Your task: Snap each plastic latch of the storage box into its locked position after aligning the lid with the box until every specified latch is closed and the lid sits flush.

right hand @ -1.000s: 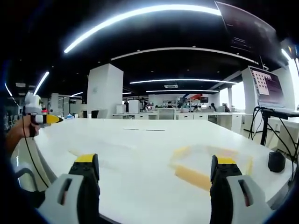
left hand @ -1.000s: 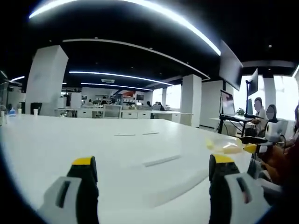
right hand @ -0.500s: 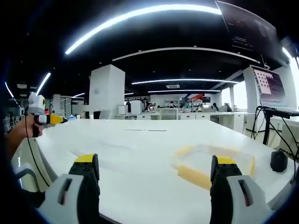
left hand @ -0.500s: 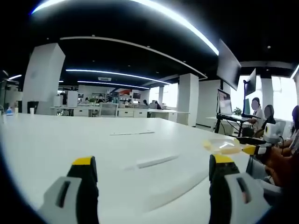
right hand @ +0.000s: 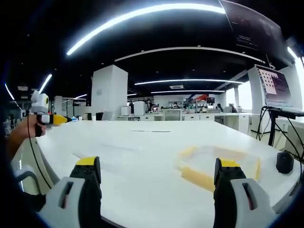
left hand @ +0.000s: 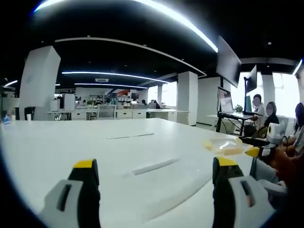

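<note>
the white table (right hand: pixel 142 156) lies open across its near and left stretch. the storage box (right hand: pixel 216 164) sits near the right edge, with a black object (right hand: pixel 284 162) and a monitor stand (right hand: pixel 268 128) just beyond.

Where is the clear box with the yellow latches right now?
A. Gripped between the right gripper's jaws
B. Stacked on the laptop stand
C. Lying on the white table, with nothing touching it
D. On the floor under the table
C: in the right gripper view the storage box lies on the white table, ahead of the right gripper, whose jaws stand apart and empty.
</note>
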Tool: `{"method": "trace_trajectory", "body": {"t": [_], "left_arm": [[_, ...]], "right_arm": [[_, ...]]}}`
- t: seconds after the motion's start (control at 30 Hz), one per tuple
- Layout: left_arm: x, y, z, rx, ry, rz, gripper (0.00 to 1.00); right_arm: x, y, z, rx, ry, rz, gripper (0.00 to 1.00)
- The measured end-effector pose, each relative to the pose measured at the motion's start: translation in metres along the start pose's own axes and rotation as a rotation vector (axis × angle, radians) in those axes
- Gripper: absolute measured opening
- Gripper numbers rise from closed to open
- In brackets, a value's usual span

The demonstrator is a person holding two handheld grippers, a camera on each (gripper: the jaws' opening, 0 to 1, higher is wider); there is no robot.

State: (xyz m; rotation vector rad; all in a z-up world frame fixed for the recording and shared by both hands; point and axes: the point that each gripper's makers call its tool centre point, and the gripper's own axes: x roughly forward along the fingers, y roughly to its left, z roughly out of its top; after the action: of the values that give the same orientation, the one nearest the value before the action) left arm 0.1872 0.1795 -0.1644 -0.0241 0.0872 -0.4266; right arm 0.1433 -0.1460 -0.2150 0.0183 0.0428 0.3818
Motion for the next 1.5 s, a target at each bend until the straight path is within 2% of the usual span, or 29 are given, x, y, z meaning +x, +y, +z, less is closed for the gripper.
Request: {"method": "trace_trajectory", "body": {"t": [0.27, 0.57, 1.17, 1.5], "left_arm": [[0.008, 0.001, 0.003, 0.031, 0.010, 0.005, 1.00], [0.016, 0.002, 0.002, 0.019, 0.025, -0.001, 1.00], [0.032, -0.006, 0.006, 0.017, 0.047, -0.035, 1.00], [0.043, -0.014, 0.011, 0.028, 0.059, -0.055, 1.00]], "right_arm": [[0.000, -0.002, 0.001, 0.007, -0.003, 0.003, 1.00], [-0.001, 0.000, 0.001, 0.004, -0.004, 0.023, 1.00], [-0.002, 0.004, 0.000, 0.031, -0.006, 0.047, 1.00], [-0.002, 0.001, 0.006, 0.037, -0.017, 0.039, 1.00]]}}
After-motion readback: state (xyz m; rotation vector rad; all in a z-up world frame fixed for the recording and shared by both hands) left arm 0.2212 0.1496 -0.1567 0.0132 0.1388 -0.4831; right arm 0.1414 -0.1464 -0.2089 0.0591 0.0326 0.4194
